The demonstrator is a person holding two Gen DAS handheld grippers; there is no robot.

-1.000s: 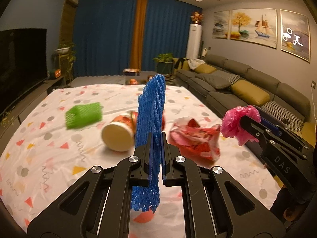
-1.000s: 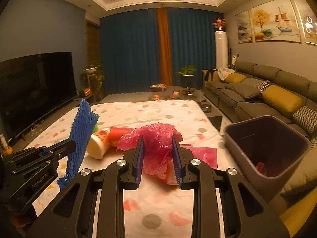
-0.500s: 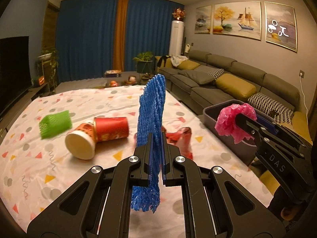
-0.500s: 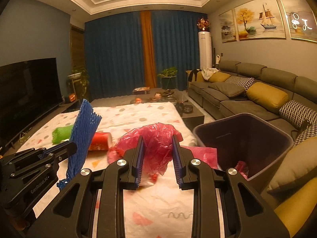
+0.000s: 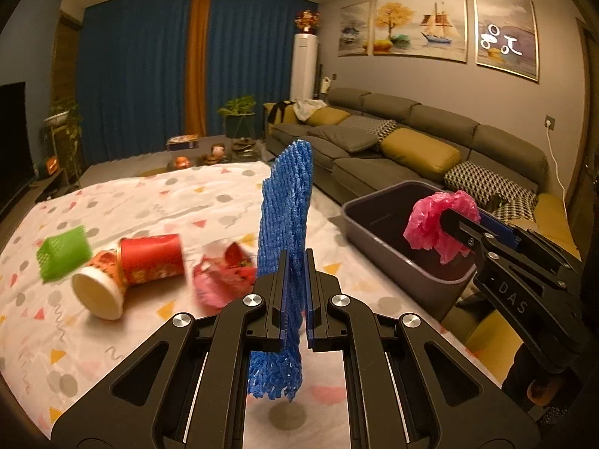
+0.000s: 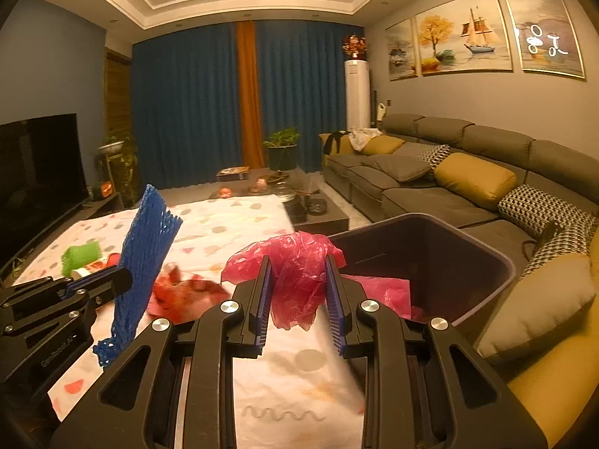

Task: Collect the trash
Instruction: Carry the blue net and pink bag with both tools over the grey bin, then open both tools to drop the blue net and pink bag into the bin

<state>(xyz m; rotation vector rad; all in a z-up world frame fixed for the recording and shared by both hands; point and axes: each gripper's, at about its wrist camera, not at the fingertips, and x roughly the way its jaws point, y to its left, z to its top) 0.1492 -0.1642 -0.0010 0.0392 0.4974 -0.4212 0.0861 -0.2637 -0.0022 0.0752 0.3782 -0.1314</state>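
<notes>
My left gripper (image 5: 294, 262) is shut on a blue foam net sleeve (image 5: 288, 202), which stands upright between the pads; the blue net sleeve (image 6: 144, 247) also shows at the left of the right wrist view. My right gripper (image 6: 297, 265) is shut on a crumpled pink plastic bag (image 6: 295, 273), held beside the near rim of the grey trash bin (image 6: 468, 262). In the left wrist view the pink bag (image 5: 434, 224) hangs over the bin (image 5: 378, 232). Pink trash lies inside the bin.
On the spotted white tablecloth (image 5: 168, 205) lie a green net sleeve (image 5: 63, 252), red paper cups (image 5: 127, 265) on their sides and a red crumpled wrapper (image 5: 224, 273). A grey sofa (image 6: 468, 172) with cushions runs along the right. A dark TV (image 6: 37, 172) stands at the left.
Both grippers have swung right across the table toward the bin, each keeping its load. The bin has come into the left wrist view, and the pink bag now hangs at its rim.
</notes>
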